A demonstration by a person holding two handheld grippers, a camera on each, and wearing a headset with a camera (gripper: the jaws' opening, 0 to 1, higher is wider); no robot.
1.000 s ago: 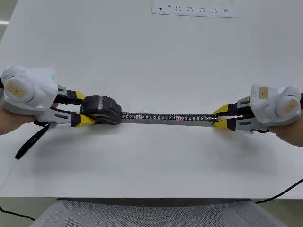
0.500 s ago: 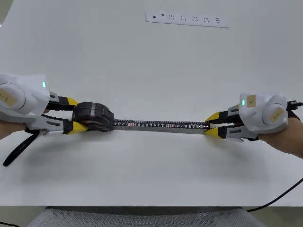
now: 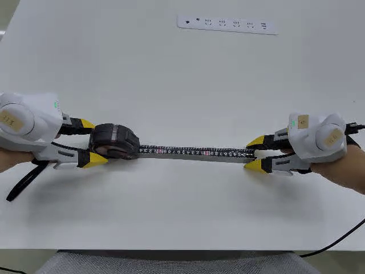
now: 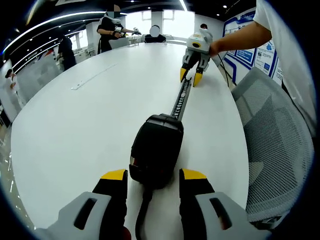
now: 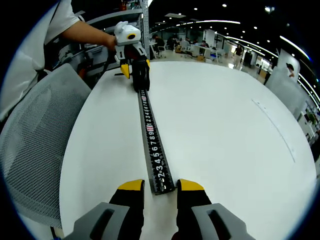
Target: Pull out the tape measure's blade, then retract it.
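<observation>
The right claw (image 3: 251, 154) is standing parted at 3 o'clock, having released the blade tip (image 5: 162, 188). The left claw (image 3: 93, 141) is gripping the tape measure (image 3: 115, 141) at 9 o'clock; retraction is likely starting.

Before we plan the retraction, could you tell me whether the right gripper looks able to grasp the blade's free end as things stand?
Probably yes. The right gripper stands open, with a jaw on either side of the free end of the blade, which lies on the white table; nothing blocks it.
</observation>
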